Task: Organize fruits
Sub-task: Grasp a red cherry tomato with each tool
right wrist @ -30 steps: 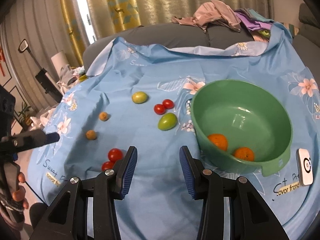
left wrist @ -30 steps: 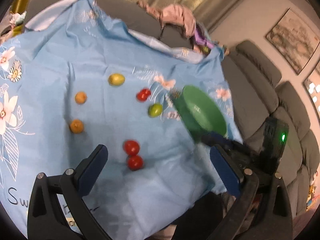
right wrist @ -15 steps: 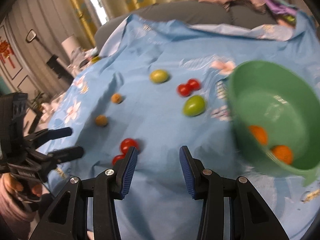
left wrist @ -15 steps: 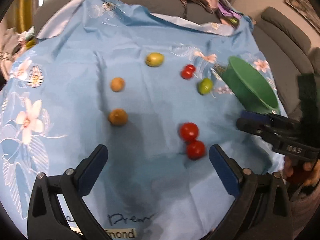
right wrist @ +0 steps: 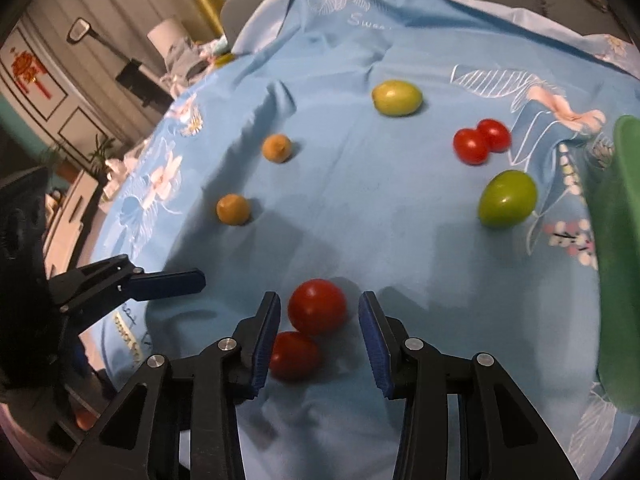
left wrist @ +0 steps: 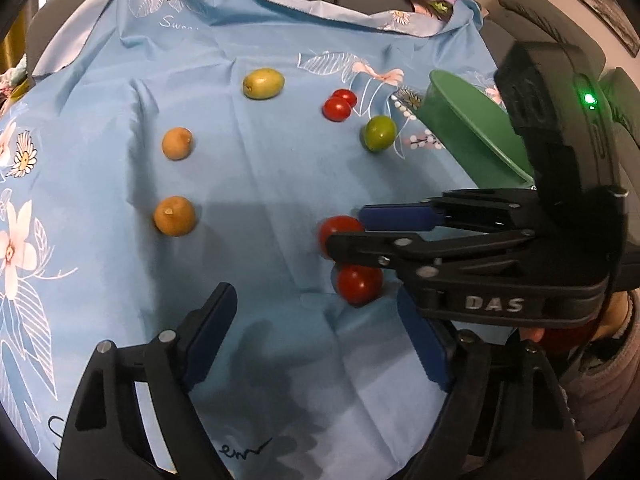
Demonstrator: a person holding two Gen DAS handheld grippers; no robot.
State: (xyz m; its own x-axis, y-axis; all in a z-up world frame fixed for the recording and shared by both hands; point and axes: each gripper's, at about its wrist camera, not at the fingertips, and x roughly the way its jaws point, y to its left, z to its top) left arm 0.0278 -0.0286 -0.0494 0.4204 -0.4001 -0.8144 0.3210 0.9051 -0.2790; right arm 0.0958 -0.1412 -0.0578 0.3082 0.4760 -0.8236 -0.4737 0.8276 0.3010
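Two red tomatoes lie side by side on the blue flowered cloth [left wrist: 260, 184]. My right gripper [right wrist: 319, 301] straddles the farther tomato [right wrist: 317, 306] with its jaws closing, and a thin gap remains at each pad. From the left wrist view the right gripper [left wrist: 352, 232] reaches in from the right around that tomato [left wrist: 338, 228]. The nearer tomato [left wrist: 358, 284] lies just ahead of my left gripper [left wrist: 316, 296], which is empty with jaws closing. The green bowl [left wrist: 472, 136] stands at the right.
Loose on the cloth are a yellow-green fruit [left wrist: 263, 83], a green one [left wrist: 379, 133], a red pair [left wrist: 338, 106] and two brown-orange fruits [left wrist: 177, 143] [left wrist: 175, 216]. Clothes lie heaped on the grey sofa behind. The cloth drops away at the near edge.
My right gripper has swung left and down over the nearer tomato pair, and its jaws have narrowed. The left gripper has sunk toward the cloth and narrowed too. The bowl has slid to the right edge.
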